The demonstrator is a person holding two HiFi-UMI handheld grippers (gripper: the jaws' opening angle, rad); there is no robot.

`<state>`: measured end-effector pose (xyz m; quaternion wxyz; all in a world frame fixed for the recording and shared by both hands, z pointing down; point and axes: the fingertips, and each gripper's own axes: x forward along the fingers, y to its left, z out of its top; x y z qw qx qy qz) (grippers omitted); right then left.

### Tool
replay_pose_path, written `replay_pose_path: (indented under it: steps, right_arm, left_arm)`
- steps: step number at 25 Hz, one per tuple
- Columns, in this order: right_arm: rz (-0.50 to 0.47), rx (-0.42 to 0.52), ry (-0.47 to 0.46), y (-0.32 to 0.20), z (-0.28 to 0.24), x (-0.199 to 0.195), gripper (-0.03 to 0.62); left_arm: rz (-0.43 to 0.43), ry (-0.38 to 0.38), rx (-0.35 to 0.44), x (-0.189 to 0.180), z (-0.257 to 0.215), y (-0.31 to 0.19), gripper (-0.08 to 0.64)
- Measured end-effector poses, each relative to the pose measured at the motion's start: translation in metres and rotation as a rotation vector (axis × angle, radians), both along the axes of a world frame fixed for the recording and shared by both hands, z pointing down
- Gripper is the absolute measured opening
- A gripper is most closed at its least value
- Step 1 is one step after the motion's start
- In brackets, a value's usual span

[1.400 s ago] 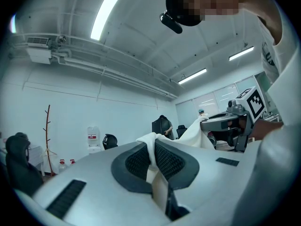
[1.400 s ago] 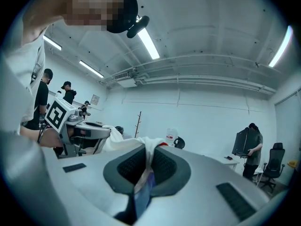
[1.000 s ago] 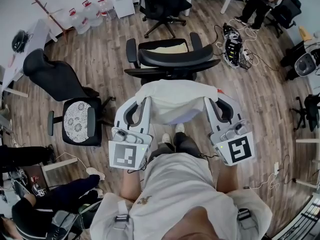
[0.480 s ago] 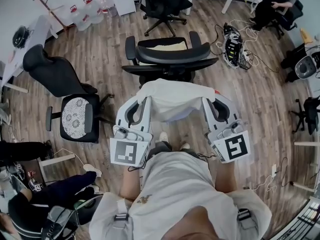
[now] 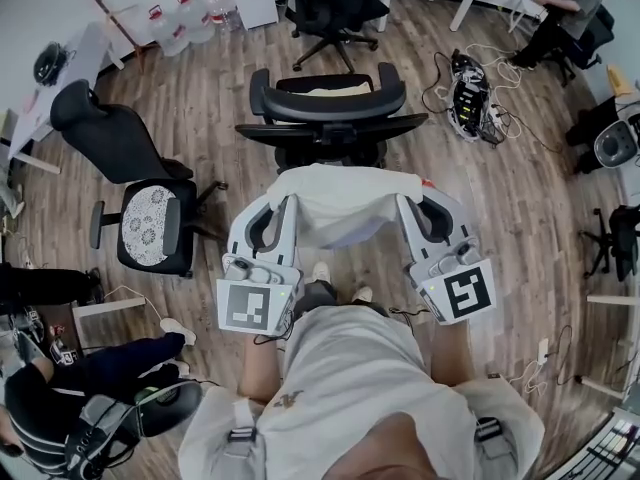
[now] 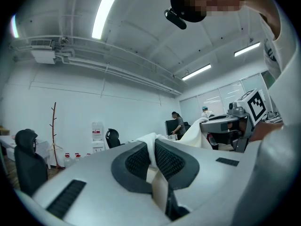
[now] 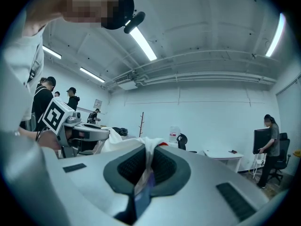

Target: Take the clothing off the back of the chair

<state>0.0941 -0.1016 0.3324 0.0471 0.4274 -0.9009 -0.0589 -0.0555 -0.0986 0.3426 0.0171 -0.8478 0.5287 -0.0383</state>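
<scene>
Wood floor: office chairs, water jugs, cable tangle.

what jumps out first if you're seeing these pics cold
A white garment is stretched in mid-frame between the left gripper and the right gripper, each with its jaws shut on an edge of the cloth. Just beyond it stands a black office chair, its back bare. Off to the left, a lacy seat cushion lies on a second chair.

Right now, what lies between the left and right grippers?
The white garment, stretched between left gripper and right gripper, both clamped on it; head view shows it.
</scene>
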Motion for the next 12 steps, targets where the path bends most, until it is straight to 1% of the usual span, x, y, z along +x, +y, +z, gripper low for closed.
replay_pose_path:
  steps: [12]
  right_arm:
    - [-0.043, 0.001, -0.029, 0.010, 0.001, 0.010, 0.028]
  left_arm:
    - [-0.038, -0.020, 0.006, 0.009, -0.003, 0.017, 0.027]
